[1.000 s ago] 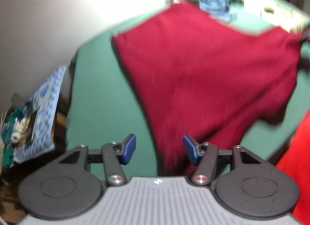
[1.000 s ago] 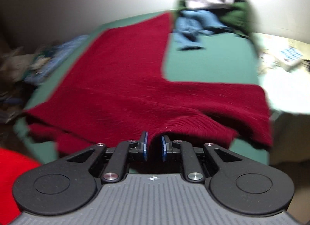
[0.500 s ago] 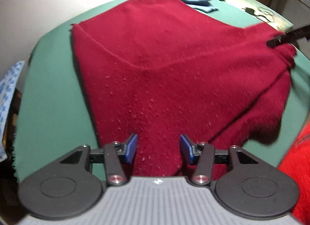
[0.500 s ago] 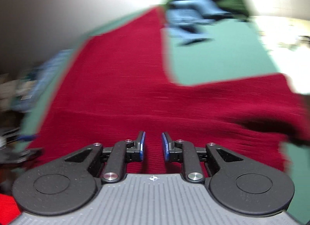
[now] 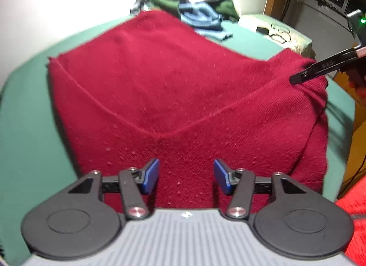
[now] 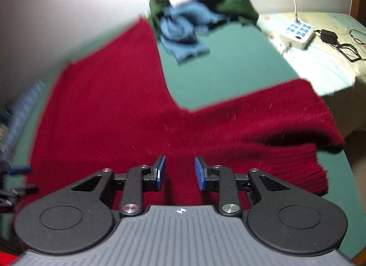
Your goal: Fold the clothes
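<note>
A dark red knit sweater [image 5: 178,87] lies spread on the green table cover [image 5: 27,124], with one sleeve [image 6: 274,110] stretched out to the right. My left gripper [image 5: 186,176] hovers open over the sweater's near edge, with nothing between its blue pads. In the right wrist view my right gripper [image 6: 179,172] points down at the sweater [image 6: 107,110]. Its jaws are opening, and the cloth lies under them, not pinched. The left wrist view shows the right gripper's black fingers [image 5: 315,71] over the sweater's right corner.
A heap of green, blue and white clothes [image 6: 194,14] sits at the table's far end. On a pale sheet to the right lie a white power strip [image 6: 297,32] and a black adapter [image 6: 329,36] with cables. A person's red sleeve [image 5: 354,208] shows at the lower right.
My right gripper was shut on a fold of the sweater; its jaws have parted and the cloth has dropped. Both grippers have tilted downward and moved in over the sweater.
</note>
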The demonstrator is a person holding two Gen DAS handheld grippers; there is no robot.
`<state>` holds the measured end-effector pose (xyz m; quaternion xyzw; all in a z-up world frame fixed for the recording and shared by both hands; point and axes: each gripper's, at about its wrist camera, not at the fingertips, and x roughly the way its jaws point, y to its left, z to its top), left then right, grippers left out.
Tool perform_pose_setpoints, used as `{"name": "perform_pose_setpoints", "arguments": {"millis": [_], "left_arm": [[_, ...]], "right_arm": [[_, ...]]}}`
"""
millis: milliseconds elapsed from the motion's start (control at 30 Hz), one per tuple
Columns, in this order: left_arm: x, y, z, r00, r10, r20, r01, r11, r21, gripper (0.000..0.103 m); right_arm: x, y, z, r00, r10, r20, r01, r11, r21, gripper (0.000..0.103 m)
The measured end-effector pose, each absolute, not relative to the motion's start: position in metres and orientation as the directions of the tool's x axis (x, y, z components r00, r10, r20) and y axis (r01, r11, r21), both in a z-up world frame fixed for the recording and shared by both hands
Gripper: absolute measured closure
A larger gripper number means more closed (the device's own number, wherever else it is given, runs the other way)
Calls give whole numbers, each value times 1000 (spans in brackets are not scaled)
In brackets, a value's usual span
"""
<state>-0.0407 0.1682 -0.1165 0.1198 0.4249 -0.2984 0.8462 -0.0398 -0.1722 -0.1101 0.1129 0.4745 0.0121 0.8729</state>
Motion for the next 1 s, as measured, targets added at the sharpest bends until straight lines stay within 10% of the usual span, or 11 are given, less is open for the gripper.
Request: {"name": "perform_pose_setpoints", "arguments": {"millis": [400, 800, 867, 1000], "left_arm": [[-42, 171, -125, 476, -477, -739, 589, 797, -134, 46], [-40, 180, -128, 497, -494, -714, 518, 829, -213, 46], [-39, 181, -128, 495, -499, -711, 513, 829, -224, 46], [-38, 182, -127, 488, -513, -706, 515, 823, -241, 47]], "right_arm": [[148, 3, -72, 586, 594, -551, -379, 802, 462, 76], [271, 143, -118, 605, 520, -604, -365, 854, 369, 69], [274, 143, -120, 575, 556, -601, -401, 831, 385, 100], [265, 120, -105, 601, 625, -499, -428, 778, 459, 103]]}}
